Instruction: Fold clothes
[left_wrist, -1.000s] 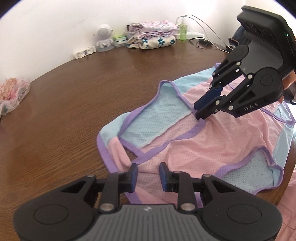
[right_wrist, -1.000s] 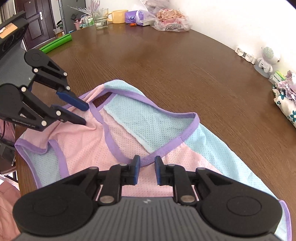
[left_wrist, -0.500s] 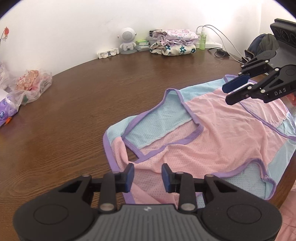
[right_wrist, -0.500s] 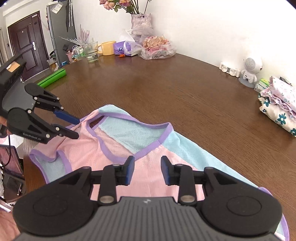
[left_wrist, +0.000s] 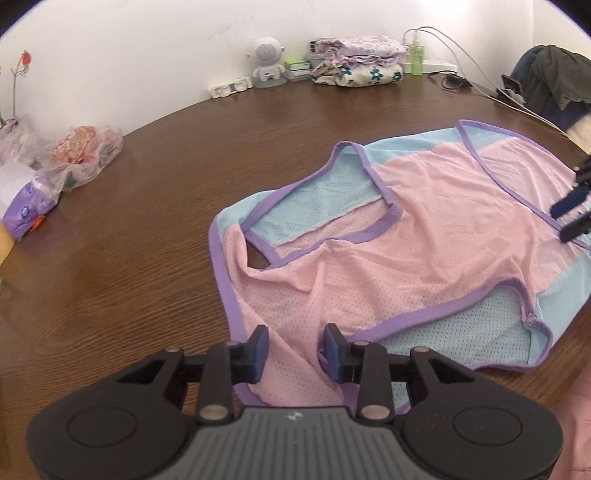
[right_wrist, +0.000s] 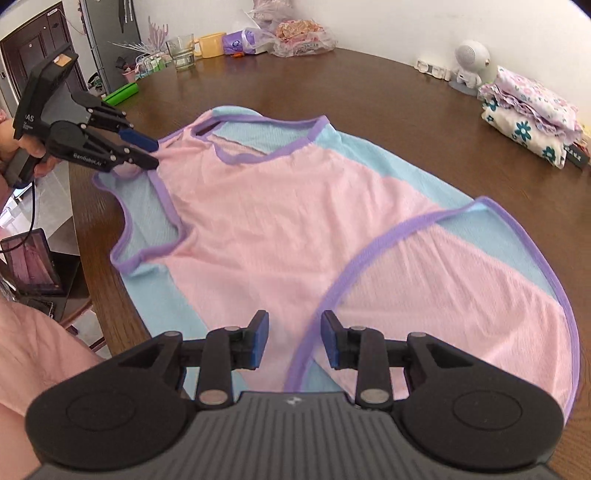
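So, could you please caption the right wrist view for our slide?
Right gripper open above a pink, blue and purple-trimmed mesh garment spread on a brown wooden table.

"GenRobot.AI" on left tool (right_wrist: 157, 156)

Ahead of the left gripper (left_wrist: 295, 349) the garment (left_wrist: 424, 236) lies flat, with bare table (left_wrist: 147, 221) to its left. Far ahead, bagged items (left_wrist: 86, 155), a white figurine (left_wrist: 267, 62) and folded clothes (left_wrist: 358, 62) line the wall. Ahead-left of the right gripper (right_wrist: 293, 338), a glass (right_wrist: 181, 51) and mug (right_wrist: 210, 44) stand.
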